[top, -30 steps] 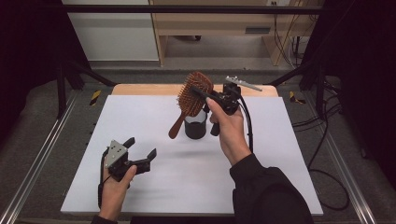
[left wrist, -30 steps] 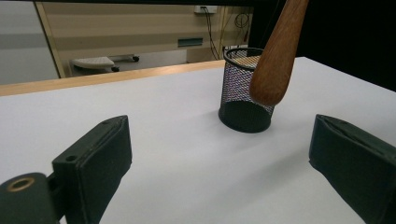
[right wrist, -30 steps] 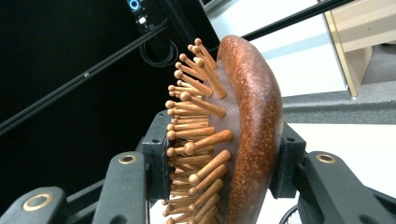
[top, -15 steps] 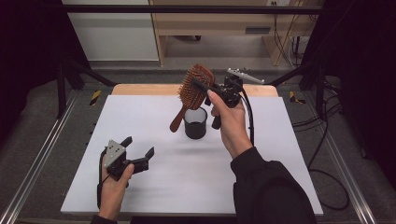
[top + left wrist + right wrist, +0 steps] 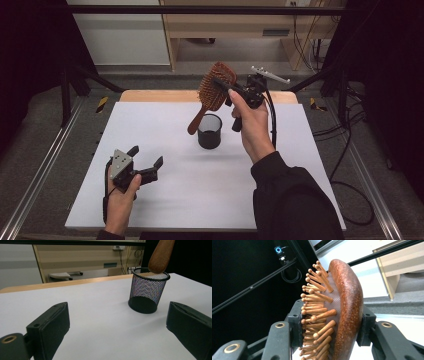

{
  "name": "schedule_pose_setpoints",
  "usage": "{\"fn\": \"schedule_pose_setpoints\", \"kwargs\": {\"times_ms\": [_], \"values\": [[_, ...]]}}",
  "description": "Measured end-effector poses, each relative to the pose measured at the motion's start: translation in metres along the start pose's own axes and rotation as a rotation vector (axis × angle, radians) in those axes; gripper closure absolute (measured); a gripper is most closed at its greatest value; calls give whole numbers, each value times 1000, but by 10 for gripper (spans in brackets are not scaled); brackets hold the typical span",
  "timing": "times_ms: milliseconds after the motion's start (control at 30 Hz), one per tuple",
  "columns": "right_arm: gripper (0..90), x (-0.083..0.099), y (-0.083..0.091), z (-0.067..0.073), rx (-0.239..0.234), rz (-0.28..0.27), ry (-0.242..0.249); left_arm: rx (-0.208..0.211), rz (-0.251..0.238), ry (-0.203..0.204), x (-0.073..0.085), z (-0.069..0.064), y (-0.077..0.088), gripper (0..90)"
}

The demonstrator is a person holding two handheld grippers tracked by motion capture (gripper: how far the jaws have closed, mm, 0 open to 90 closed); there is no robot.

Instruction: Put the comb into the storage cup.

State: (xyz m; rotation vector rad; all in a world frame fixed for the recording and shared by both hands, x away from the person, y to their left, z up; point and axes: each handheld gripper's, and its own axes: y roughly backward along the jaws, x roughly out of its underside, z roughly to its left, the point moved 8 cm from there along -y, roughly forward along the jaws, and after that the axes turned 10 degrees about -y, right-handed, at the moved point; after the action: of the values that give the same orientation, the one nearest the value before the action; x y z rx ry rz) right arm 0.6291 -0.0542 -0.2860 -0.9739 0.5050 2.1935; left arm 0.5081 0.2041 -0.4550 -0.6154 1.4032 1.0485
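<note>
I see a white table (image 5: 150, 130) with little on it: a black mesh cup (image 5: 209, 131) stands upright near the far middle, and beyond the far edge there are pale cabinets and a wooden shelf unit. My right gripper (image 5: 227, 89) is up in the air over the far part of the table, its jaws clamped on the head of a wooden hairbrush (image 5: 214, 90), one pad on the bristle side and one on the smooth back. The brush runs on a slant, head up and far, handle pointing down and to the near left, its tip hanging at the cup's rim, just above the opening; nothing else stands between them. My left gripper (image 5: 146, 164) rests low at the near left, jaws wide apart with nothing between them, aimed toward the cup, well apart from it
</note>
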Motion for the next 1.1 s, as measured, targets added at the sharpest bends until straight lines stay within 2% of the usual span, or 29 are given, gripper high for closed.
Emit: {"fn": "schedule_pose_setpoints", "kwargs": {"times_ms": [433, 700, 1100], "values": [[520, -20, 5, -16, 48, -42, 7, -6, -2, -2, 0, 1, 0, 50], [520, -31, 11, -20, 72, -68, 42, -3, -2, -3, 1, 2, 0, 50], [519, -31, 11, -28, 104, -58, 75, -1, -5, -2, 0, 2, 0, 50]]}}
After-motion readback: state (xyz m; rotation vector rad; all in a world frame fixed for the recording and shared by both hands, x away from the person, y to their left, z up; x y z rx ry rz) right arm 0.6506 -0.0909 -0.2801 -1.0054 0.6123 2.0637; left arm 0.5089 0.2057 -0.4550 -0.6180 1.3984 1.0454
